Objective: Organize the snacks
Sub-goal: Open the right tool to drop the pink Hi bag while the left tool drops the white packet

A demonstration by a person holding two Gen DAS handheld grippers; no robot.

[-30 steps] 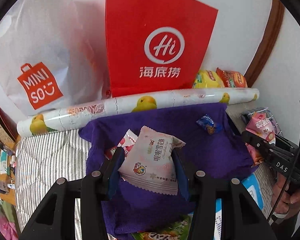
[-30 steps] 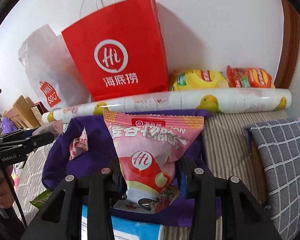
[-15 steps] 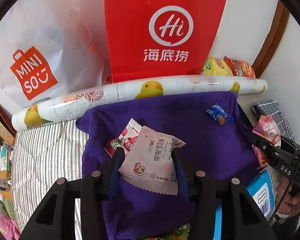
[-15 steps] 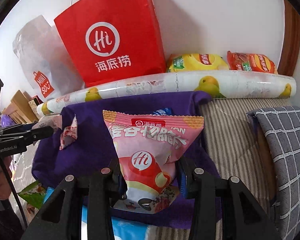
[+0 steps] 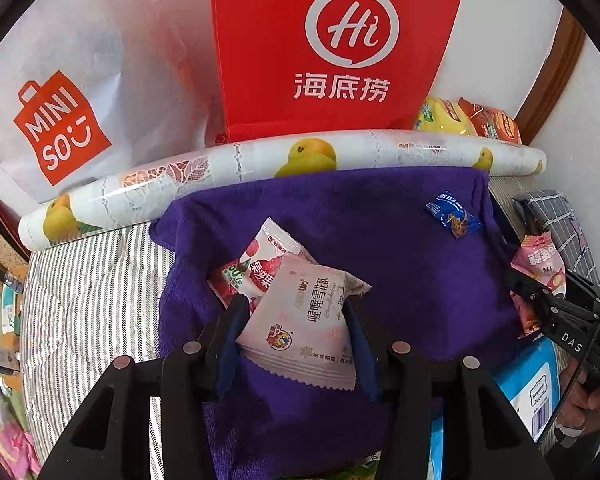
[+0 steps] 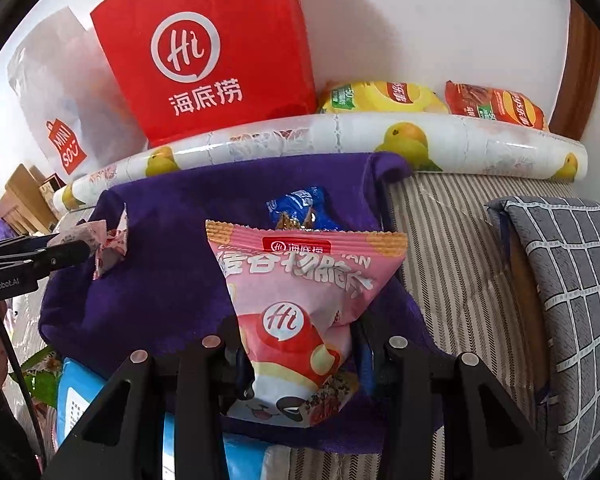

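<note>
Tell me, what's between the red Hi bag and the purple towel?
A rolled fruit-print sheet lies between red bag and purple towel, in both wrist views.

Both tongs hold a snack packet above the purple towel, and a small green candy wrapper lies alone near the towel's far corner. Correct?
Not quite: the small candy wrapper is blue, not green, as the left wrist view shows. The left tongs and right tongs do each hold a packet above the purple towel.

A deep purple towel [image 5: 380,240] is spread over a grey-and-white striped bedcover [image 5: 96,280]. A pale pink snack packet [image 5: 304,320] and a pink, red and white crisp bag [image 6: 300,300] are seen. A red paper bag [image 5: 332,48] carries white lettering; a white roll [image 5: 236,164] is printed with yellow fruit.
</note>
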